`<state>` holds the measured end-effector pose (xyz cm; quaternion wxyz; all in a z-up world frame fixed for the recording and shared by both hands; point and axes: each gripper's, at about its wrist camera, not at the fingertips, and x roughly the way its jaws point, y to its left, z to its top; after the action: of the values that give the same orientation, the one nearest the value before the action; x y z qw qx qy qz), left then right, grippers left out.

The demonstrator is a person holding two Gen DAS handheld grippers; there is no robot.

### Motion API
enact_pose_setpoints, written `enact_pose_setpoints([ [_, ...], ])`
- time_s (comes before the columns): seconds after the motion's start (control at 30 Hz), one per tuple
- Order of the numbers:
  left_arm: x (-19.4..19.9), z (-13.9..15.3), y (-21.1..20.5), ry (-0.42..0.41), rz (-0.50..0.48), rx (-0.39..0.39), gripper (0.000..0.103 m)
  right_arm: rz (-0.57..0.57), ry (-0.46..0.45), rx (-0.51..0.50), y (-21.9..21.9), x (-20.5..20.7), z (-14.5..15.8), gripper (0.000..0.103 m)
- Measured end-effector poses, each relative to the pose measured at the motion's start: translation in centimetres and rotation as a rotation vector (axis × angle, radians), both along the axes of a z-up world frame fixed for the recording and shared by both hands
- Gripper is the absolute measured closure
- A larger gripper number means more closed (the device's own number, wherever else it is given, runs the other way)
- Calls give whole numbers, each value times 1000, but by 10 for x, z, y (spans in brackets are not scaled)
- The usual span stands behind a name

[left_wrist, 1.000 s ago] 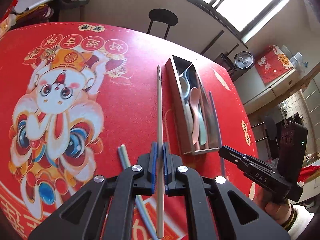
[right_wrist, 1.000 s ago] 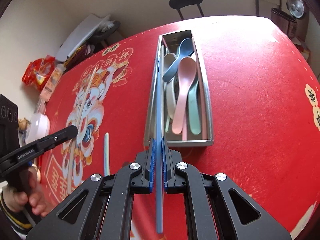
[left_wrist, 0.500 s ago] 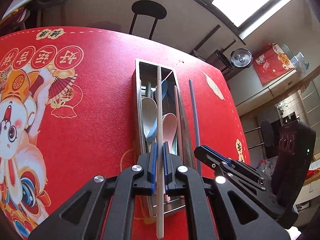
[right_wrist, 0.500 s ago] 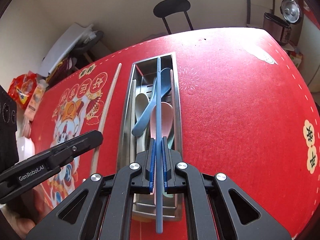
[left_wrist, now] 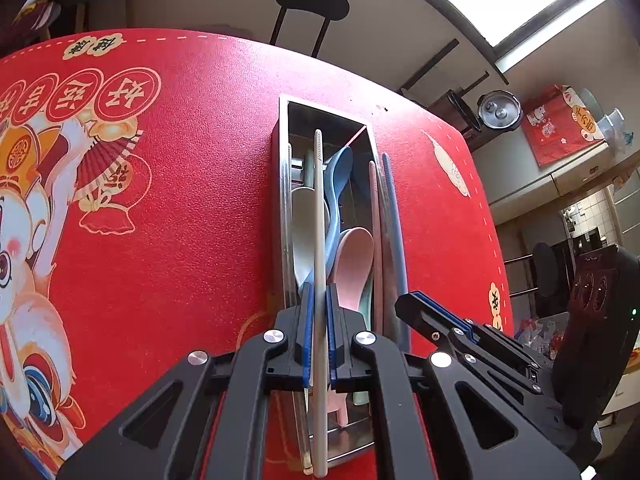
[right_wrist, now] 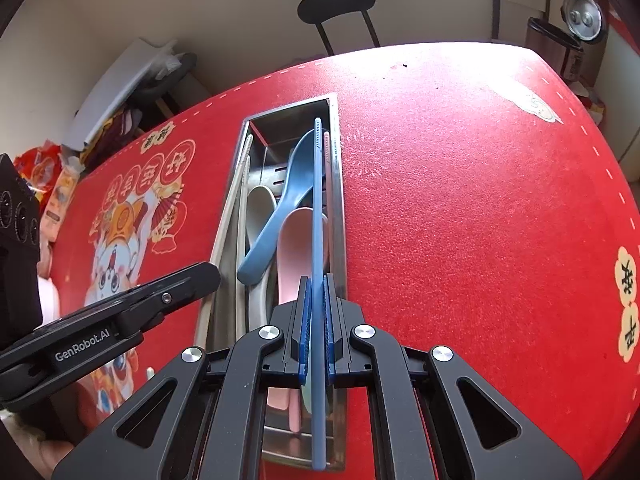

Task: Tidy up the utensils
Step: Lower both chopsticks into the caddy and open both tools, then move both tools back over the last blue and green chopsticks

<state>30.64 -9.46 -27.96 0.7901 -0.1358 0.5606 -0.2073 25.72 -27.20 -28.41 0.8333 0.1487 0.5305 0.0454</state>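
Red bench [left_wrist: 192, 208] now runs behind the steel tray [right_wrist: 339, 216], which has come to frame centre in both views; a second ago it lay off to one side. Left gripper [left_wrist: 319, 336], jaws clamped on the cream chopstick [left_wrist: 319, 216], and right gripper [right_wrist: 316, 328], jaws clamped on the blue chopstick [right_wrist: 318, 208], hold both sticks lengthwise over the tray's spoons; release likely follows.

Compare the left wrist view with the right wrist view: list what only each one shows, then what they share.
Only the left wrist view: the window and the beige chopstick running straight through the left hand-held gripper. Only the right wrist view: the snack packets at the table's left edge. Both: the steel tray, blue spoon, pink spoon and blue chopstick in the right hand-held gripper.
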Motion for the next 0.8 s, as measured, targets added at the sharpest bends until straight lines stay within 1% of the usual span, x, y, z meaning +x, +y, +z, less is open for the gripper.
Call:
enact_pose_setpoints([
  [0.1,1,-1,0,3,2,2,97,0,3,1,1,2,-1,97],
  [0.23,1,1,-4,-11,3,27,97,8,1,-39,5,2,1,95],
  [0.3,1,3,-6,-17,-7,27,97,11,0,-19,5,2,2,95],
  [0.4,1,10,-6,-35,-13,31,97,2,2,-14,5,1,5,95],
  [0.5,0,20,-1,-67,-12,41,97,-11,-15,-15,2,-5,14,95],
  [0.57,-2,28,6,-88,-11,51,94,-14,-32,-16,0,-11,21,95],
  [0.63,-4,35,17,-117,-4,76,81,-17,-45,-25,-1,-19,27,95],
  [0.67,-6,39,23,-132,-2,85,66,-17,-50,-29,-1,-23,30,95],
  [0.7,-9,43,29,-152,0,98,54,-20,-53,-34,-2,-29,32,95],
  [0.73,-12,47,36,-171,-3,113,50,-23,-55,-37,-1,-33,34,94],
  [0.8,-19,53,48,-199,-16,147,34,-25,-58,-42,-1,-44,37,89],
])
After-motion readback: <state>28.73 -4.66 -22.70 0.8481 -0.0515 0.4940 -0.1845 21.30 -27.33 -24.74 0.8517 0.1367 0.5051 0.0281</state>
